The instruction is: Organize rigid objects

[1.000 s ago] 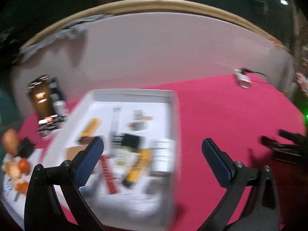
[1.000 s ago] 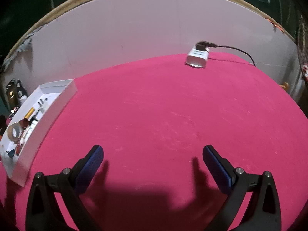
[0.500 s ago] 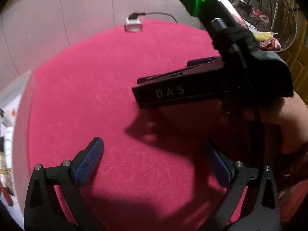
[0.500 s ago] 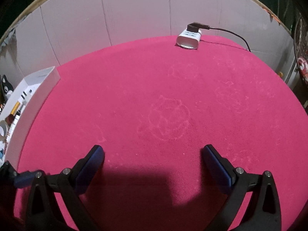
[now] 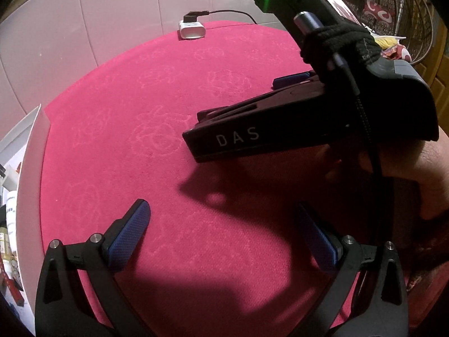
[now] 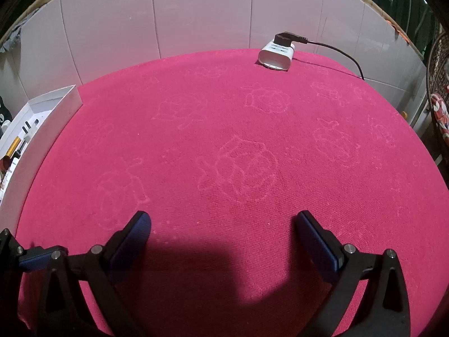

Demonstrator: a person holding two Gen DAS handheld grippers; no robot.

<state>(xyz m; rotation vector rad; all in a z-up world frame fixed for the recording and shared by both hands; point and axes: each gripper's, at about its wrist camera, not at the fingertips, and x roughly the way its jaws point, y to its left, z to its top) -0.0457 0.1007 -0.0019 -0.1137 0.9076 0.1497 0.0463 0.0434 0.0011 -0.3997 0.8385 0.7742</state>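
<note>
My left gripper [image 5: 221, 230] is open and empty, low over the pink cloth. My right gripper [image 6: 221, 233] is open and empty too, over the cloth's near side. In the left wrist view the right gripper's black body marked DAS [image 5: 280, 129] lies across the right half, held by a gloved hand. A white tray [image 6: 53, 112] with several small objects stands at the left edge; a gold tube [image 6: 12, 147] and a white plug [image 6: 29, 130] show inside. The tray's wall also shows in the left wrist view [image 5: 31, 174].
A white power strip [image 6: 276, 54] with a black plug and cable sits at the far side of the pink cloth [image 6: 238, 140], against the white tiled wall. It also shows in the left wrist view [image 5: 192, 29]. A wire rack stands off the table's right.
My left gripper has swung right, away from the tray, and now faces the cloth and the right gripper. My right gripper has edged forward and turned slightly. Both stay open.
</note>
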